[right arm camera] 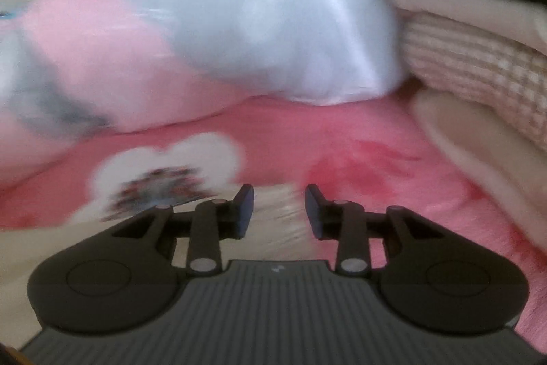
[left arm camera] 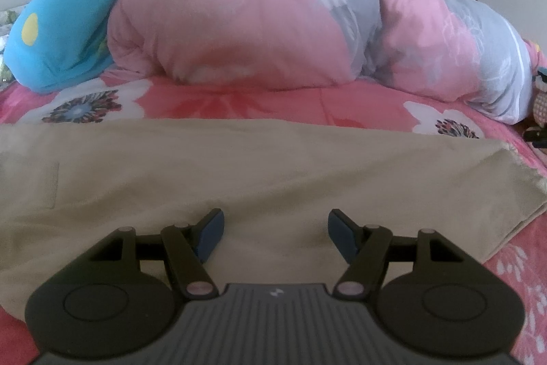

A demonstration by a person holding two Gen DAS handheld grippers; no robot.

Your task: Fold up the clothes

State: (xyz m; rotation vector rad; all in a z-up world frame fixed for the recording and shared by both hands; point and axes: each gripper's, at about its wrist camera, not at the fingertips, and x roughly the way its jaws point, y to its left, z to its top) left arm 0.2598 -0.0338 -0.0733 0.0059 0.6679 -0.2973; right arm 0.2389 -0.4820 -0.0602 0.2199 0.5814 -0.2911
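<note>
The left hand-held gripper point(left arm camera: 276, 236) is open over the tan pants point(left arm camera: 239, 173), and the right hand-held gripper point(right arm camera: 279, 211) is open over the bed point(right arm camera: 342, 132).

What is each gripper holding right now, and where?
Nothing: the left gripper and the right gripper are both open over the beige garment.

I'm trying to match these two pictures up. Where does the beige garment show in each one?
Left wrist view: the beige garment spreads flat across the lower half, under the open left hand-held gripper.
Right wrist view: only a blurred pale strip of it shows low, between and left of the right hand-held gripper.
Shared landmark: the pink and grey quilt heaped behind, on the floral bedsheet.
</note>
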